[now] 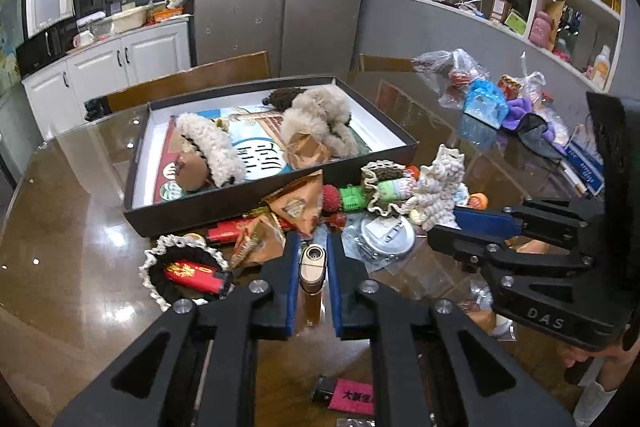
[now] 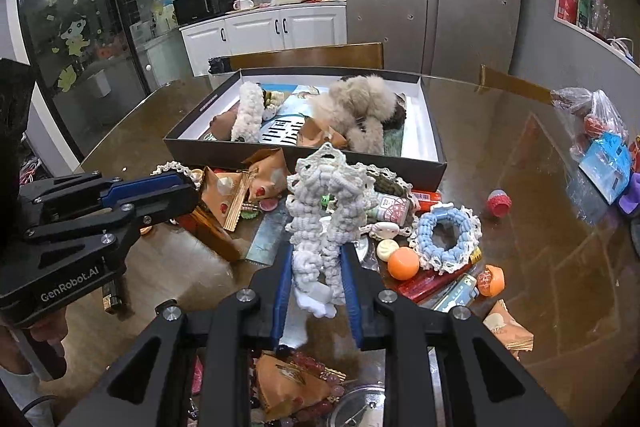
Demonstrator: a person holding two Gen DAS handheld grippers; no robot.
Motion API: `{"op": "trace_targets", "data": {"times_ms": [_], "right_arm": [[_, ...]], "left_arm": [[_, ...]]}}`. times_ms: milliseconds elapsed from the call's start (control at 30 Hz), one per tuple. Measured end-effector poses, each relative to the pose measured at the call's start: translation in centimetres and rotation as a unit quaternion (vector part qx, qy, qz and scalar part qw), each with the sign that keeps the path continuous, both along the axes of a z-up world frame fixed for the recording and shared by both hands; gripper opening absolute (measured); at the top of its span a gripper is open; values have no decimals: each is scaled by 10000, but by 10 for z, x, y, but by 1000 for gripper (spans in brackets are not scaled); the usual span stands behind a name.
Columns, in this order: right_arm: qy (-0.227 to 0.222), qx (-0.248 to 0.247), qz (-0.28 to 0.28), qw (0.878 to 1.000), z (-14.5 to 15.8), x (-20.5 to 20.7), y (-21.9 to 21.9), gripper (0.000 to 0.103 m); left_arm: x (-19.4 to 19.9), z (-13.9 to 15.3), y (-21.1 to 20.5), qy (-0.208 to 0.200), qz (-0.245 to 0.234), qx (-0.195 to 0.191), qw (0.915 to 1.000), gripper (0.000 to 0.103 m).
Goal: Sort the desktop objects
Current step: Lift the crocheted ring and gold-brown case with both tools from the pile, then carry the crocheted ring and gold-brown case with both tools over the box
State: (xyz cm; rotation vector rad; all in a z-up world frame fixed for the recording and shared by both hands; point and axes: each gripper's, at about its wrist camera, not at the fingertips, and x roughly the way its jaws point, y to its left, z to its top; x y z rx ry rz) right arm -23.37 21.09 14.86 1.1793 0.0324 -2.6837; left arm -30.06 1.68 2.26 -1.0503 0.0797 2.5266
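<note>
Holding fluffy scrunchies [image 1: 320, 115] over a printed sheet, the dark box [image 2: 304, 157] sits mid-table [image 1: 72, 227], loose clutter against its near wall. Right gripper [image 2: 316, 269] clamps a white crocheted scrunchie [image 2: 324, 203]. Left gripper [image 1: 313, 253] pinches a beige lighter [image 1: 313, 265], shown in the left view only; bare table lies left.
</note>
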Motion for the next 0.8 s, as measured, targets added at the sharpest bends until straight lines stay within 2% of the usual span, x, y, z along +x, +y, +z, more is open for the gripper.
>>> {"op": "trace_targets", "data": {"times_ms": [433, 800], "right_arm": [[69, 42, 92, 9999, 11, -4, -5, 24], [216, 101, 17, 9997, 39, -26, -9, 24]], "left_arm": [[-4, 9, 3, 46, -36, 1, 10000, 13], [-25, 26, 9, 156, -96, 3, 9998, 13]]}}
